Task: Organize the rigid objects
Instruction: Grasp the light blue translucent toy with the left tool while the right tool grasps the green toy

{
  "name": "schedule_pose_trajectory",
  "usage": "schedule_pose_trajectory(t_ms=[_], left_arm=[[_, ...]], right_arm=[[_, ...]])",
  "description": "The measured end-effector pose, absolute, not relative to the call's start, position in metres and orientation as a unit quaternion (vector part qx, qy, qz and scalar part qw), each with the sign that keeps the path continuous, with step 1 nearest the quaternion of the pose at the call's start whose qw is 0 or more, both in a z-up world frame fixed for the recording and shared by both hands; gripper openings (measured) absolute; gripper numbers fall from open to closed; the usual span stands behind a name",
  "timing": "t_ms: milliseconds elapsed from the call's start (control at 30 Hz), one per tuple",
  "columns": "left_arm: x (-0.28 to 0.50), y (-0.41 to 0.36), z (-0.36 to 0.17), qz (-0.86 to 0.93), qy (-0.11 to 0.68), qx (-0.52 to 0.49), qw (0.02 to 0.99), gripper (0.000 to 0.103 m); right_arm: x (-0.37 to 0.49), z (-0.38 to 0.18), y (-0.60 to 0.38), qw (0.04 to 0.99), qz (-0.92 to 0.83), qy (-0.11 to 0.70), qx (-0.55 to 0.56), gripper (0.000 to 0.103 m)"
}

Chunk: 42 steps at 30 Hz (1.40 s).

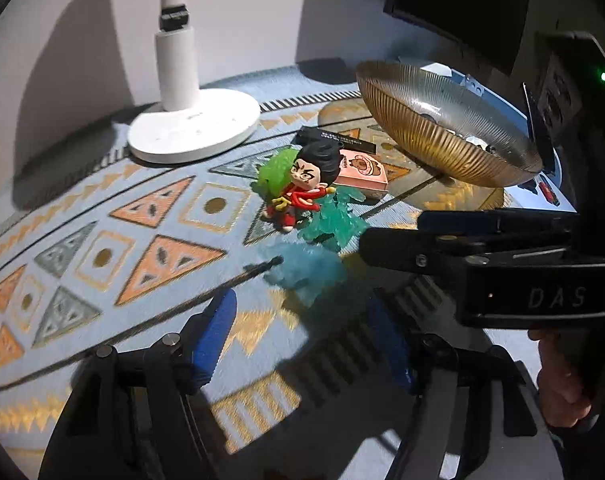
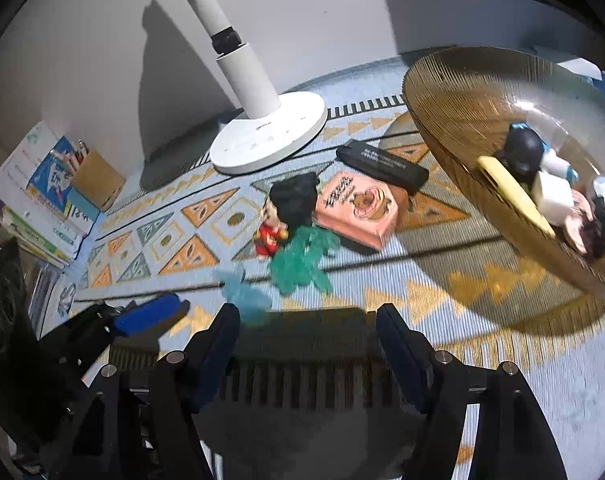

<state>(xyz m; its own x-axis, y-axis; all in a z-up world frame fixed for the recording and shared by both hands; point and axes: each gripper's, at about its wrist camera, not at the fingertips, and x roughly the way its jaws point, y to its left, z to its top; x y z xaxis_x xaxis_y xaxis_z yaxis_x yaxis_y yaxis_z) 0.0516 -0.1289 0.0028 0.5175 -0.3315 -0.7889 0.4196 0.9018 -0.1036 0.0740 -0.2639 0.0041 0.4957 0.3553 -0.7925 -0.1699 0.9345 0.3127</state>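
Note:
A small figurine (image 1: pixel 306 184) with black hair and a red outfit lies on the patterned mat among green and teal plastic pieces (image 1: pixel 330 220); it also shows in the right wrist view (image 2: pixel 286 212). A pink box (image 2: pixel 358 208) and a black case (image 2: pixel 382 164) lie just behind it. A ribbed gold glass bowl (image 2: pixel 462 120) at the right holds several small items, among them a yellow one (image 2: pixel 514 196). My left gripper (image 1: pixel 302 336) is open and empty just short of the teal pieces. My right gripper (image 2: pixel 308 332) is open and empty, near the figurine.
A white lamp base (image 1: pixel 194 124) stands at the back against the wall. A stack of books (image 2: pixel 38 200) and a pencil cup (image 2: pixel 96 178) sit at the far left. A dark monitor (image 1: pixel 462 0) is at the back right. The bowl (image 1: pixel 442 128) hangs over the mat's right side.

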Motion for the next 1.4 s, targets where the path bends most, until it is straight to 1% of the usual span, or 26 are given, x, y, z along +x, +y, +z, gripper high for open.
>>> schedule_pose_trajectory(t_ms=[67,133,300,333,367,400,433,533,567,600,633,667,733,833,933,967,1033,1067,1100,1133,1167,1200,1233,1267,1367,1400], left_arm=[[0.058,-0.132,-0.001,-0.218,0.446,0.05,0.867,0.064],[0.061,-0.133,-0.003,-0.22,0.448,0.048,0.865,0.057],[0.064,-0.137,-0.005,-0.223,0.444,0.05,0.866,0.056],[0.065,-0.137,-0.005,-0.223,0.443,0.051,0.867,0.051],[0.066,-0.137,-0.006,-0.223,0.442,0.051,0.867,0.046],[0.065,-0.138,-0.006,-0.218,0.439,0.054,0.87,0.038],[0.066,-0.138,-0.006,-0.218,0.439,0.054,0.87,0.033],[0.062,-0.136,-0.003,-0.228,0.432,0.05,0.871,0.033],[0.059,-0.135,-0.001,-0.228,0.428,0.051,0.873,0.032],[0.056,-0.134,0.001,-0.228,0.427,0.05,0.874,0.032],[0.051,-0.131,0.003,-0.229,0.424,0.048,0.875,0.025],[0.046,-0.128,0.006,-0.229,0.424,0.045,0.875,0.021],[0.036,-0.121,0.009,-0.226,0.422,0.038,0.877,0.018],[0.022,-0.109,0.01,-0.219,0.421,0.028,0.88,0.018],[0.016,-0.1,0.009,-0.211,0.419,0.016,0.883,0.018],[0.016,-0.098,0.009,-0.209,0.419,0.012,0.883,0.018],[0.017,-0.096,0.009,-0.209,0.422,0.007,0.882,0.018],[0.017,-0.096,0.008,-0.211,0.424,0.007,0.881,0.018],[0.017,-0.097,0.008,-0.214,0.427,0.009,0.878,0.019],[0.017,-0.099,0.007,-0.219,0.432,0.011,0.875,0.025],[0.017,-0.101,0.007,-0.221,0.437,0.015,0.872,0.034],[0.019,-0.105,0.007,-0.22,0.44,0.023,0.87,0.049],[0.021,-0.109,0.007,-0.218,0.437,0.034,0.872,0.059],[0.022,-0.114,0.007,-0.217,0.429,0.049,0.875,0.06],[0.032,-0.128,0.004,-0.221,0.433,0.076,0.871,0.06],[0.036,-0.133,0.002,-0.222,0.435,0.081,0.869,0.06]], right_arm=[[0.081,0.002,-0.261,0.857,0.155,0.482,0.097,0.066],[0.088,-0.003,-0.257,0.854,0.157,0.487,0.095,0.064],[0.096,-0.006,-0.251,0.859,0.152,0.479,0.099,0.059],[0.098,-0.006,-0.25,0.859,0.15,0.479,0.098,0.058],[0.098,-0.006,-0.25,0.862,0.148,0.476,0.098,0.052],[0.098,-0.005,-0.249,0.863,0.148,0.473,0.093,0.045],[0.099,-0.006,-0.247,0.862,0.15,0.477,0.086,0.036],[0.092,-0.004,-0.244,0.868,0.15,0.469,0.061,0.034],[0.088,-0.002,-0.244,0.87,0.154,0.466,0.056,0.031],[0.084,0.0,-0.245,0.871,0.158,0.463,0.054,0.026],[0.079,0.003,-0.248,0.87,0.166,0.46,0.055,0.019],[0.073,0.005,-0.251,0.87,0.173,0.459,0.056,0.015],[0.056,0.011,-0.258,0.875,0.178,0.448,0.047,0.015],[0.033,0.013,-0.272,0.878,0.172,0.445,0.03,0.015],[0.026,0.008,-0.286,0.868,0.18,0.46,0.048,0.016],[0.028,0.007,-0.286,0.867,0.177,0.463,0.052,0.019],[0.033,0.01,-0.281,0.866,0.18,0.463,0.062,0.03],[0.036,0.011,-0.276,0.866,0.186,0.46,0.062,0.047],[0.042,0.013,-0.268,0.869,0.188,0.454,0.054,0.06],[0.045,0.013,-0.261,0.873,0.181,0.45,0.043,0.06],[0.05,0.013,-0.254,0.875,0.175,0.451,0.029,0.06],[0.056,0.011,-0.248,0.874,0.173,0.453,0.019,0.059],[0.063,0.009,-0.244,0.874,0.17,0.454,0.014,0.059],[0.068,0.007,-0.241,0.874,0.167,0.457,0.011,0.058],[0.079,0.001,-0.234,0.869,0.165,0.467,-0.004,0.046],[0.081,-0.001,-0.232,0.869,0.162,0.468,-0.011,0.045]])
